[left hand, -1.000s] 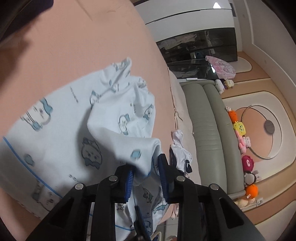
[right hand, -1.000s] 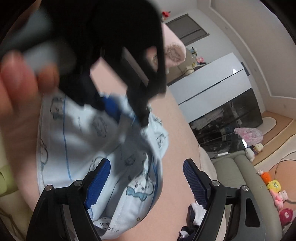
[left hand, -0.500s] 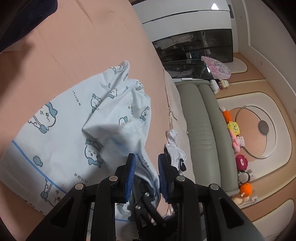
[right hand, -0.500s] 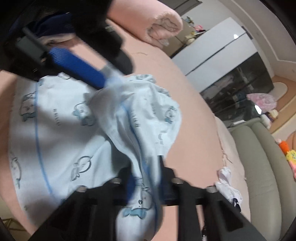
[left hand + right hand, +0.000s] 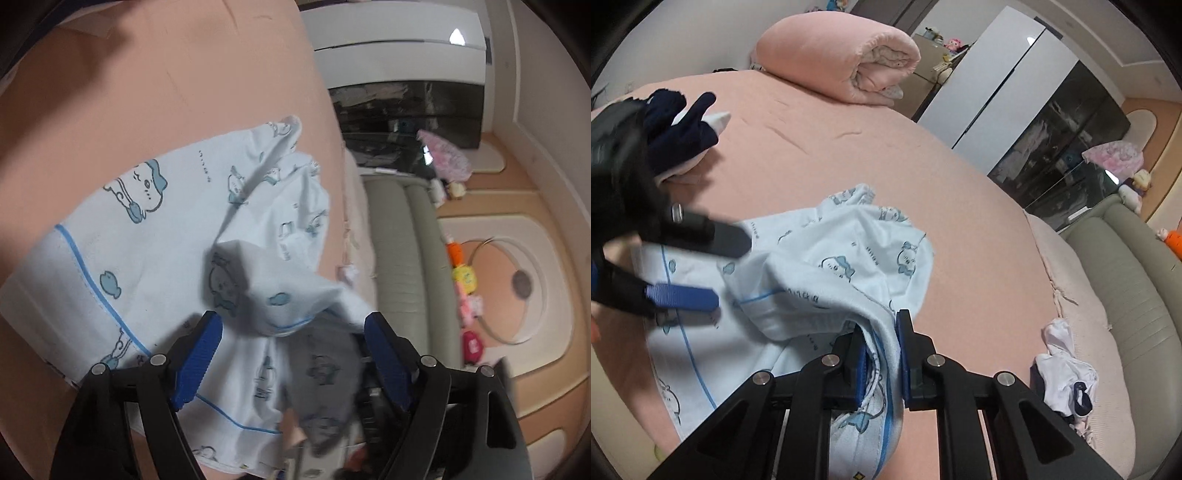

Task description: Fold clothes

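A light blue garment [image 5: 155,236] with cartoon prints and blue piping lies partly spread on the pink bed; it also shows in the right wrist view [image 5: 834,266]. My left gripper [image 5: 293,354] is open, its blue pads wide apart around a raised fold of the garment without gripping it. It shows at the left of the right wrist view [image 5: 713,266]. My right gripper [image 5: 881,358] is shut on a bunched edge of the garment, lifting it slightly off the bed.
The pink bed [image 5: 820,147] carries a rolled pink duvet [image 5: 849,62] at the back, a dark navy clothes pile [image 5: 679,129] at left and a small white garment [image 5: 1063,373] at the right edge. A grey-green sofa [image 5: 1134,295] runs alongside.
My left gripper has opened and let go of the garment fold. My right gripper, open a second ago, has closed on the garment's edge and holds it.
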Tool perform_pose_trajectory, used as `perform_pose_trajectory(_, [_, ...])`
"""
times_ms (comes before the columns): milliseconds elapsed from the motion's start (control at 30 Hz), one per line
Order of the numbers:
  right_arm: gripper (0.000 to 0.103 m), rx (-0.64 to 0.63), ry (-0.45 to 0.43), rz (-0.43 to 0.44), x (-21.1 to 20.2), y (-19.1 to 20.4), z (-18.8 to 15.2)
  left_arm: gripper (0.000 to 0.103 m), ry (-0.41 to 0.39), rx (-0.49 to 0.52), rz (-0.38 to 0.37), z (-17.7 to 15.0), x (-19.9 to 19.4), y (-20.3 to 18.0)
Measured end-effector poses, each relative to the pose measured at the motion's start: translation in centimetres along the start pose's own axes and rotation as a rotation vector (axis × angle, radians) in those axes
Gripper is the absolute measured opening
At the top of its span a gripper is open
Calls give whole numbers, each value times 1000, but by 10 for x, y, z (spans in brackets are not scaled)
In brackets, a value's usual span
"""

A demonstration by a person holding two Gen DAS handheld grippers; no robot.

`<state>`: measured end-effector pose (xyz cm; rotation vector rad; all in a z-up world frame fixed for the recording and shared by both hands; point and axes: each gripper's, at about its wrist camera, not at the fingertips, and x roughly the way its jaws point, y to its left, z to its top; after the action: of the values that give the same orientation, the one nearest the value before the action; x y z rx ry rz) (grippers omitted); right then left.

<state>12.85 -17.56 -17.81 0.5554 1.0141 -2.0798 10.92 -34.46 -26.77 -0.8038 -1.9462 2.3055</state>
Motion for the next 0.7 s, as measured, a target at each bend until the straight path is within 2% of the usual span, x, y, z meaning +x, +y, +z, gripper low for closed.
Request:
perform_pose_trajectory(100, [11,14,-7,10,-2,-6,6,79,14,50,49,-4,8,-11])
perform_pose_trajectory(300, [11,28,-21,10,-4,-19,16,79,65,30,28,-5,27,-24])
perform_pose_trajectory(433, [11,30,-31,2,-7,-23,21,79,84,28,-14,-4,35,-37])
perform_pose_trajectory(700, [11,43,-28,14,-5,-31,25,79,50,-81,-96,4,35,-27])
